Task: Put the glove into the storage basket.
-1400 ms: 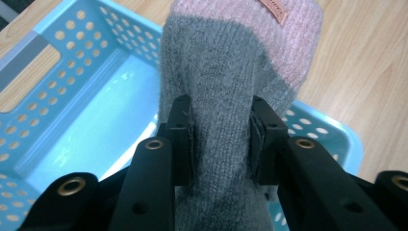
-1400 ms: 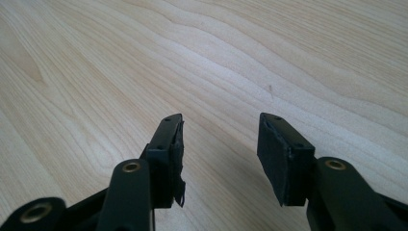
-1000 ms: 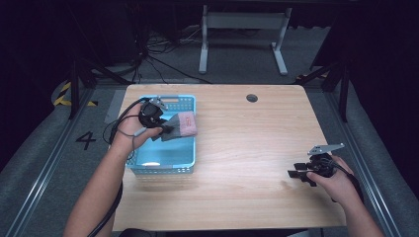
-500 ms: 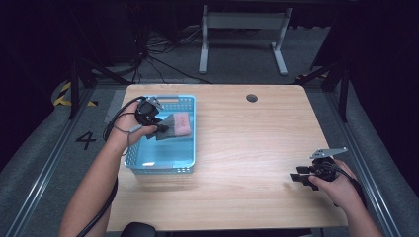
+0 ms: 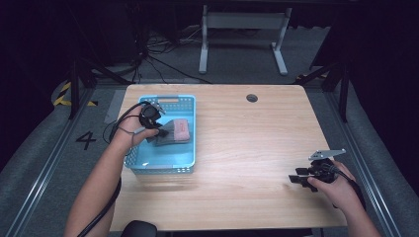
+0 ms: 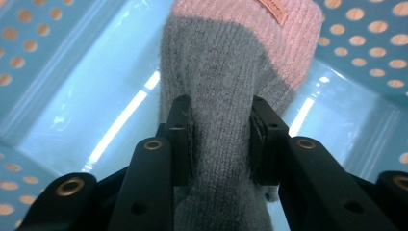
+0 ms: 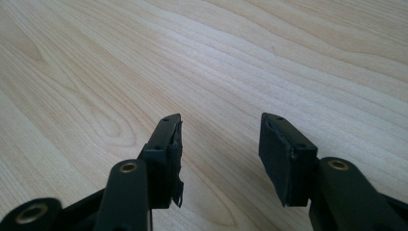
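Tongs [image 5: 298, 178] in the right hand [image 5: 336, 186] sit near the right edge of the wooden surface [image 5: 247, 148], jaws spread with nothing between them; in the right gripper view they [image 7: 219, 154] hover just above bare wood grain. Farther off, at the left, the other hand [image 5: 129, 136] reaches over a blue basket [image 5: 163, 165] that stands on the surface's far-left part. Its tongs [image 5: 160, 132] pinch a knitted sock [image 5: 173, 132], grey with a pink cuff, inside the basket. In the left gripper view both pads press into the grey part of the sock [image 6: 216, 96], the tongs [image 6: 219, 139] holding it above the basket's glossy floor [image 6: 86, 110], with the pink cuff pointing away toward the perforated wall. A cable trails from the left tongs over the basket's left rim.
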Available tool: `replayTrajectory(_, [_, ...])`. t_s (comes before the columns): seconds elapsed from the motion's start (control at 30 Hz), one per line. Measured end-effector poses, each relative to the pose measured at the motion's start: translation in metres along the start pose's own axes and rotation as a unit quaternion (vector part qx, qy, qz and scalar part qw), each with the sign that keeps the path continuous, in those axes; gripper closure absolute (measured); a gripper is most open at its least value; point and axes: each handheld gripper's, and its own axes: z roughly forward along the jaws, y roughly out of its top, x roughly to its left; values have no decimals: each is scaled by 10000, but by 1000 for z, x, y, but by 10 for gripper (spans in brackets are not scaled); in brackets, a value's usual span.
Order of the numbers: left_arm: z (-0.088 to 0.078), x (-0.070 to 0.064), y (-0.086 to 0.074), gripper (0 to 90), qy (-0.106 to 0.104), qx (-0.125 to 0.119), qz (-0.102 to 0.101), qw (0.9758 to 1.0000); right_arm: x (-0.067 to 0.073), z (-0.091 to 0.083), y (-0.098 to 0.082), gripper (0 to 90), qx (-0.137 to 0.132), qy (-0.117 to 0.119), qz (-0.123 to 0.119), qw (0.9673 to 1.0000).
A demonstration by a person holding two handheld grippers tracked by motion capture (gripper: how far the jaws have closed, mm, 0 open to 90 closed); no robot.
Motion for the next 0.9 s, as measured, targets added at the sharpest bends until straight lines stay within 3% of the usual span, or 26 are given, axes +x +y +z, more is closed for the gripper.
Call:
replayTrajectory(0.27, [13,-1,2,664,-68,230,31,9997,2,0,1,514,-47,13,-16,10000])
replayTrajectory(0.53, [22,-2,5,657,-161,210,33,9996,2,-1,0,510,-50,7,-44,10000])
replayTrajectory(0.73, [23,0,5,650,-179,175,-72,9997,2,-3,0,507,-88,-1,-39,10000])
replayTrajectory(0.8, [23,0,4,637,-171,173,-141,9996,2,-3,0,507,-88,-2,-39,10000])
replayTrajectory(0.9, [21,0,4,530,-83,40,-272,9996,2,-2,1,507,-74,14,-70,9999])
